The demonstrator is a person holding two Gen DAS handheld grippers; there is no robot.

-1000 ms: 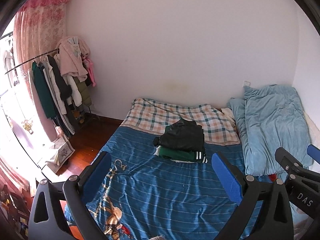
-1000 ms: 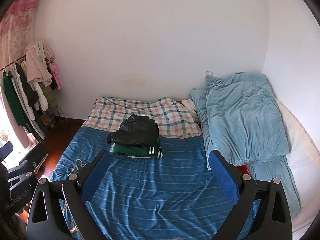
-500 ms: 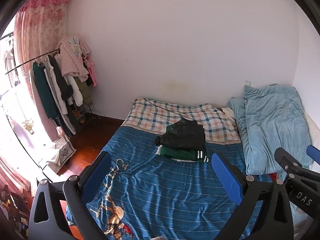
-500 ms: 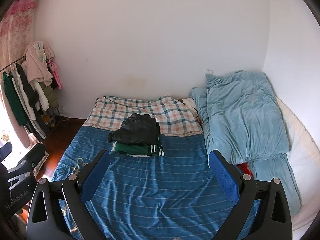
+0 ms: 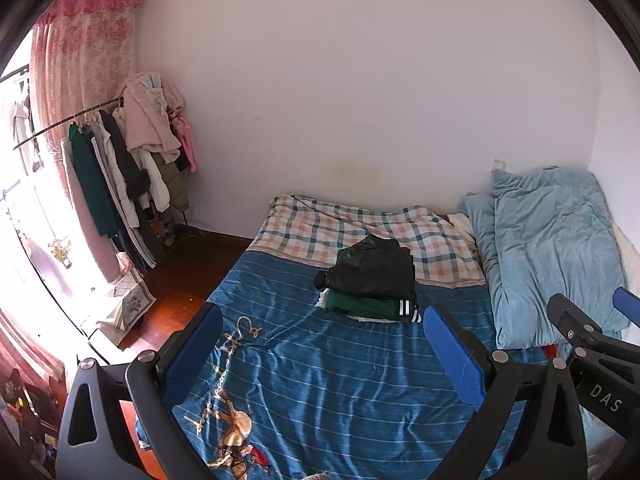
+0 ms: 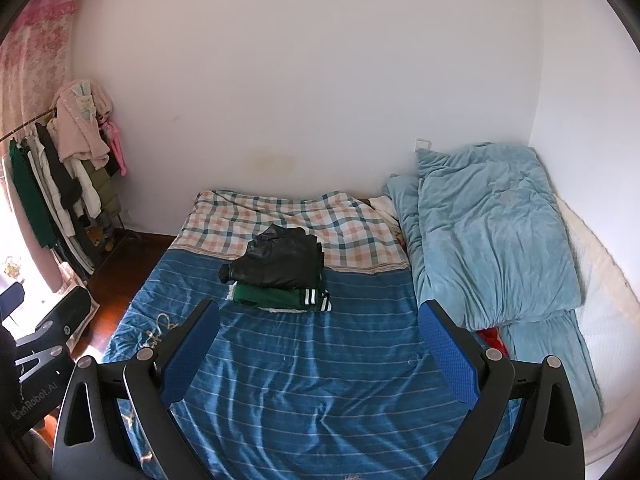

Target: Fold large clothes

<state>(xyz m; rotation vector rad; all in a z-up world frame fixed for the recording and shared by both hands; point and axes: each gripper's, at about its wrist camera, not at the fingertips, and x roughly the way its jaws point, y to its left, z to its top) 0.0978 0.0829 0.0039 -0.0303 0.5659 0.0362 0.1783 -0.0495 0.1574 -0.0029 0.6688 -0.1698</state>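
Both cameras have drifted slightly since a second ago, the clothes on the bed unmoved. Left claw (image 5: 322,350) and right claw (image 6: 320,344) hang released above the blue striped bedspread (image 6: 304,380), gripping nothing. Ahead, a folded black jacket (image 6: 276,262) tops a folded green garment (image 6: 280,298) mid-bed, beside a light-blue quilt (image 6: 492,236).

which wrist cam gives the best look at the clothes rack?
Left wrist: the clothes rack shows its rail, hanging garments and the floor beneath. Right wrist pushes the rack to the frame edge, smaller and partly cropped.
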